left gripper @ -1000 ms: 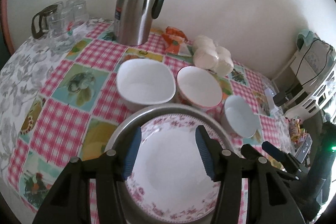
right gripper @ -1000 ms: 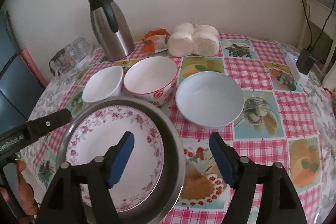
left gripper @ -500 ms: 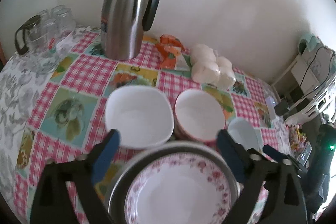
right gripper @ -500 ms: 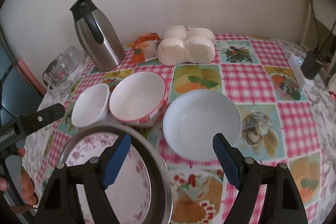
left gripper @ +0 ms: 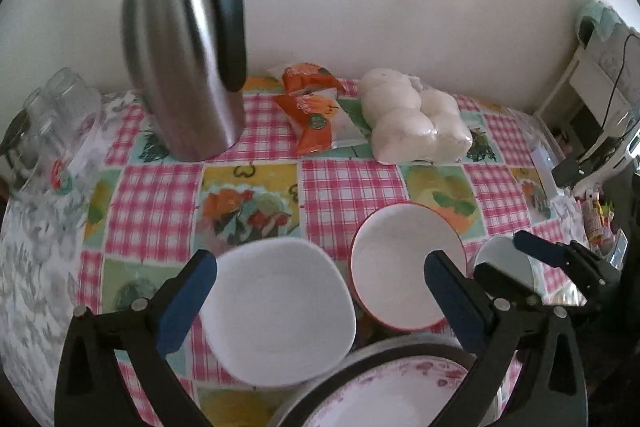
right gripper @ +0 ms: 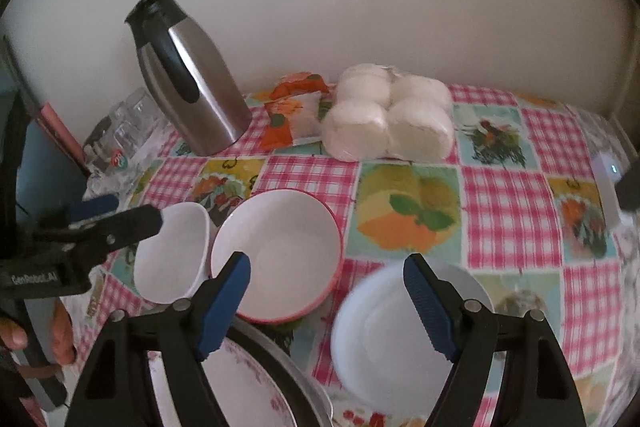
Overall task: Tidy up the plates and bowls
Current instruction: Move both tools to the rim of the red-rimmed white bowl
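Bench [left gripper: 344,183]: covered by a pink-check cloth with fruit and vegetable panels; set against a pale wall.

Left tongs [left gripper: 320,291]: spread wide, having just been opening; nothing gripped. The pads hang above the square-ish white bowl [left gripper: 280,311] and the near edge of the red-rimmed bowl [left gripper: 404,267], touching neither.

Right tongs [right gripper: 326,303]: parted, nothing pressed between the pads; they hang over the gap between the red-rimmed bowl and the pale round bowl [right gripper: 400,339].

Bowls: three in a row across the near middle of the bench. The square-ish white bowl is leftmost, the red-rimmed bowl just beside it at centre, the pale round bowl at right, slightly apart.

Plate: floral-edged plate [left gripper: 400,395] lying inside a metal basin [right gripper: 296,379] at the near edge, just in front of the bowls. Only partly in view; whether the basin touches the bowls I cannot tell.

Far items: steel thermos jug [left gripper: 188,55] with black lid and handle, far left; cluster of drinking glasses [left gripper: 52,131] further left at the bench edge, blurred; orange snack packets [left gripper: 316,107] at far centre; wrapped pack of white rolls [left gripper: 412,123], possibly tissue, just right of the packets.

Person: a hand [right gripper: 36,339] grips the handle of the left tongs, seen at the left edge of the right wrist view.
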Motion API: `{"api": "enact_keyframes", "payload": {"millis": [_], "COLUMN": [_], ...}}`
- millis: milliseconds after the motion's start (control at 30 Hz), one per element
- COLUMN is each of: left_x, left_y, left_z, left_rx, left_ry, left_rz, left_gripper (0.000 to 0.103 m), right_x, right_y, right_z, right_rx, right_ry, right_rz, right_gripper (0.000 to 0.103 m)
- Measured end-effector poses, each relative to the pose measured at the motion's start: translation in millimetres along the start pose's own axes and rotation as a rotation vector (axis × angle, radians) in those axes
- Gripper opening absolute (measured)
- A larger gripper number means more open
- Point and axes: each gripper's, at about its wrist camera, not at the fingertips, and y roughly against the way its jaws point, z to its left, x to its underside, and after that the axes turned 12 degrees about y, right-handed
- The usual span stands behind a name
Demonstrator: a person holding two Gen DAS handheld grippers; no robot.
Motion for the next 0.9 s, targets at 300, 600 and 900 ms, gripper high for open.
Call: {"api": "enact_keyframes", "payload": {"millis": [300, 600, 900], "left_x": [-22.5, -30.8, -27.1], "left_y": [-51.0, -86.8, -108.5], "left_z": [-22.0, -40.0, -52.7], "left_rx": [-0.014, -0.072, -0.128], "left_ry": [-0.052, -0.104, -0.177], "left_rz": [0.203, 0.311, 0.356], "left_gripper": [0.081, 0.064, 0.058], "right_x": [-14.6, -12.7, -8.9], "right_y": [-39.6, -60.9, -70.9], "right_z": [-1.1, -9.6, -4.5], "right_rx": [-0.023, -0.046, -0.062], "right_ry": [-0.001, -0.028, -0.027], "right_rz": [0.095, 0.172, 0.248], "right_gripper": [0.057, 0.034, 0.028]}}
